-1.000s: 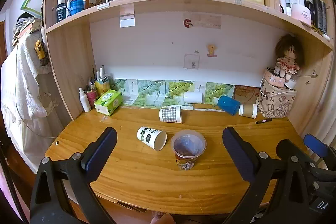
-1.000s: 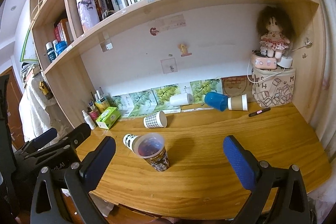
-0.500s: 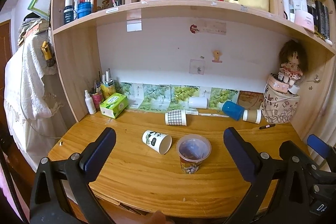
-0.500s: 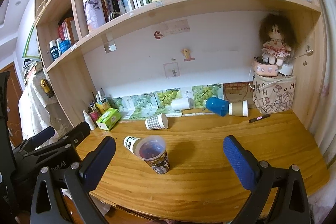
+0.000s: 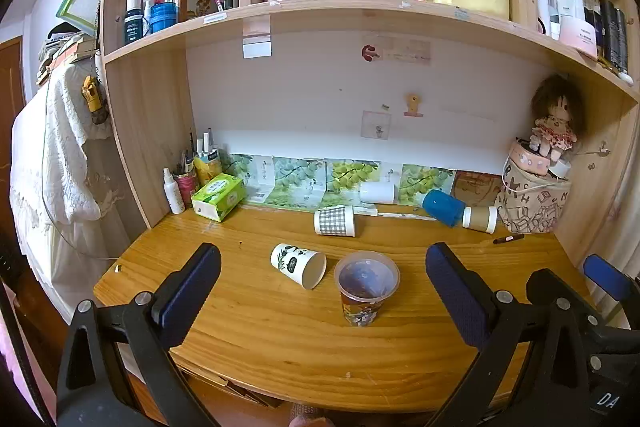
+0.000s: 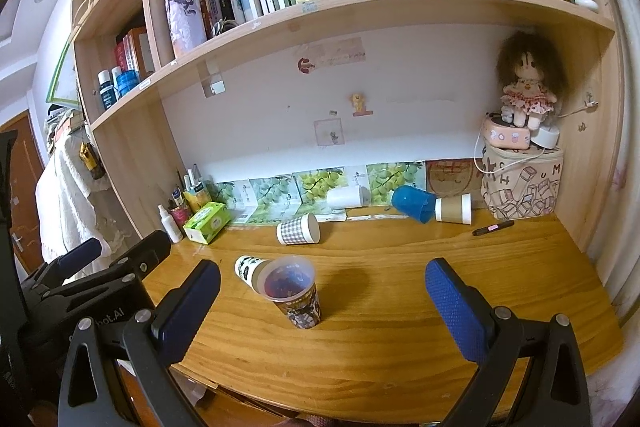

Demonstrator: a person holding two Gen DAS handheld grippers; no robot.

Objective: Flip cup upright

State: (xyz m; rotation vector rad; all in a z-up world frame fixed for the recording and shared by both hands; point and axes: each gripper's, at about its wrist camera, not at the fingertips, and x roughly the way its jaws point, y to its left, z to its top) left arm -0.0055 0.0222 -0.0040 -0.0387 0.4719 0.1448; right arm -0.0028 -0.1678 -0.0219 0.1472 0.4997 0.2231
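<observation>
Two tools, left tool [image 5: 322, 281] and right tool [image 6: 322, 281], both spread wide, holding nothing, hanging back from the bench [image 5: 256, 339]. Panda-print paper cup [image 5: 298, 264] lies on its side mid-bench, mouth toward 4 o'clock, just beside the upright clear plastic cup [image 5: 366, 291] at its 3 o'clock. Likely light, thin-walled, crushable, may roll; grip gently across the mid-body, not the rim. White, black panda drawings.

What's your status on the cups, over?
Both tools open, empty, short of the desk. Clear plastic cup upright; panda cup on its side beside it. Path clear.
</observation>
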